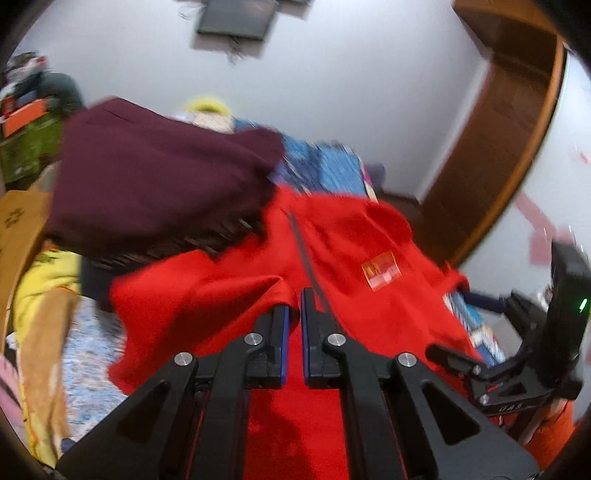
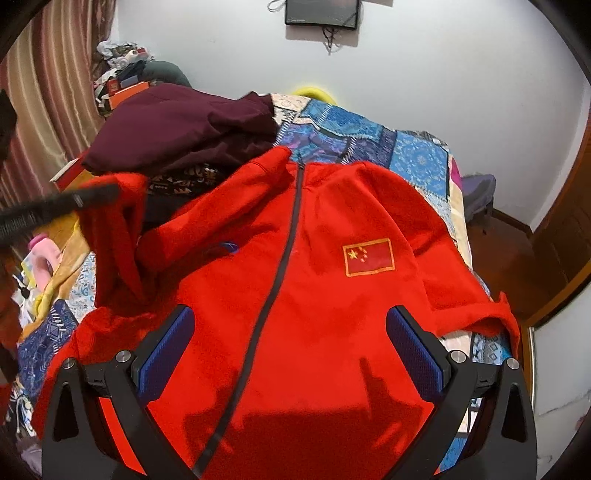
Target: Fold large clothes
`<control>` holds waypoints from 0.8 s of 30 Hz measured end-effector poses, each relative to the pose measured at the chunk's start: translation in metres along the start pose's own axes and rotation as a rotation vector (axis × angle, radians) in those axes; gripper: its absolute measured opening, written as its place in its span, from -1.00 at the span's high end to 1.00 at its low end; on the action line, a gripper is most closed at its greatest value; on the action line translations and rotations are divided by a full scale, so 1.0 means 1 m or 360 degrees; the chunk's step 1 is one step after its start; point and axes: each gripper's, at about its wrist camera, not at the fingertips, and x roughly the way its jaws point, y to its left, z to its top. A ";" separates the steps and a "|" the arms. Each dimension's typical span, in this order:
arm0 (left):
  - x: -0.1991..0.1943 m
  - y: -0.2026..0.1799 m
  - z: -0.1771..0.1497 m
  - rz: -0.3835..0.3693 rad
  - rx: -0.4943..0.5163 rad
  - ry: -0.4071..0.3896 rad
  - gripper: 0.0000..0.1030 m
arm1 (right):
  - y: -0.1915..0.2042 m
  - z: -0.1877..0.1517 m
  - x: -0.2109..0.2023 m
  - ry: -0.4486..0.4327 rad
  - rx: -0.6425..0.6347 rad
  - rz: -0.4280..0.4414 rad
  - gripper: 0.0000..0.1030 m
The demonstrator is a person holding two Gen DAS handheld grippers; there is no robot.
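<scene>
A red zip-up jacket point(image 2: 314, 295) with a flag patch point(image 2: 368, 256) lies front-up on the bed, its dark zipper running down the middle. My left gripper point(image 1: 294, 314) is shut on a fold of the jacket's red cloth, which fills the narrow gap between its blue pads. In the right wrist view the left gripper point(image 2: 107, 194) is a blurred black shape at the left, with the red sleeve point(image 2: 118, 251) hanging from it above the bed. My right gripper point(image 2: 290, 317) stands open over the jacket's lower front with nothing between its fingers. The left wrist view shows the right gripper point(image 1: 517, 354) at the right edge.
A heap of maroon clothing point(image 2: 177, 125) lies behind the jacket on the blue patchwork bedspread point(image 2: 406, 155). Striped curtains point(image 2: 48, 92) hang on the left and a wooden door point(image 2: 569, 236) stands on the right. A dark screen point(image 2: 321, 13) is on the white wall. A cardboard box point(image 1: 18, 236) and yellow cloth point(image 1: 44, 280) lie beside the bed.
</scene>
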 end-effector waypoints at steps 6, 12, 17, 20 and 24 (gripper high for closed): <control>0.048 -0.031 -0.030 -0.0040 0.0126 0.0272 0.92 | -0.019 -0.009 -0.001 0.0043 0.0083 -0.0006 -1.00; 0.072 -0.045 -0.061 -0.0033 0.0245 0.0496 0.81 | -0.027 -0.015 0.000 0.0072 0.0112 -0.0022 -1.00; 0.045 -0.040 -0.062 -0.0009 0.0272 0.0456 0.19 | -0.022 -0.013 -0.002 0.0060 0.0066 -0.0019 -1.00; 0.019 -0.035 -0.055 0.0026 0.0269 0.0327 0.04 | -0.012 -0.008 -0.004 0.0038 0.0017 -0.0010 -0.99; -0.019 -0.009 -0.043 0.0163 0.0198 0.0146 -0.09 | 0.009 0.000 -0.004 0.0021 -0.0069 0.0032 -0.99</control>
